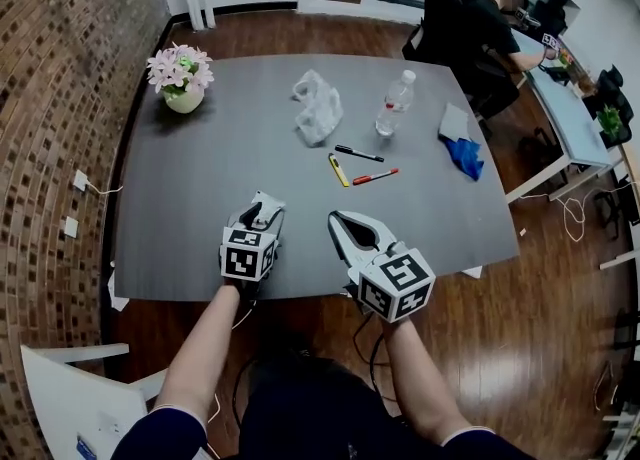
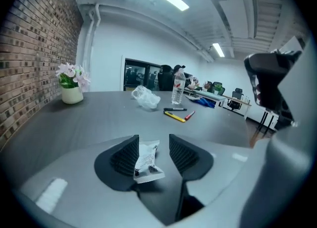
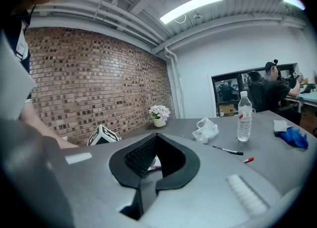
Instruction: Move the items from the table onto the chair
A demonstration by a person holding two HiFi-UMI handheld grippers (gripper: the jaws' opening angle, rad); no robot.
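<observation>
- desk (image 1: pixel 200 198): x1, dark grey, carries every item to be moved. Nothing seen on the chair yet, so the job looks barely begun.
- chair (image 1: pixel 60 388): x1, white, low at the person's left and off the desk's near corner. It's the drop spot, and prob. the left side has the short carry.
- left gripper (image 2: pixel 153 139): at the desk's near edge, tipped down, jaws wide. A sachet sits btwn the pads, but they don't press on it.
- right gripper (image 3: pixel 155 138): just beside the left one, jaws fully together w/ nothing in them. Looks idle, waiting its turn.
- flower pot (image 1: pixel 182 78): x1, upright at the far left corner near the brick wall, a long reach.
- plastic bag (image 1: pixel 318 108): x1, crumpled, mid-desk toward the far side.
- water bottle (image 1: pixel 396 104): x1, upright, right of the bag.
- blue cloth (image 1: pixel 466 156): x1, near the right edge, touching a white sheet (image 1: pixel 452 123), x1.
- Pens: x3 in a loose cluster mid-desk, all lying flat: black marker (image 1: pixel 358 153), yellow pen (image 1: pixel 339 169), red marker (image 1: pixel 375 177).
- sachet (image 2: pixel 144 160): x1, small, white w/ print, flat on the desk and lined up w/ the jaw gap. Thin and light, so prob. needs a low pinch.
</observation>
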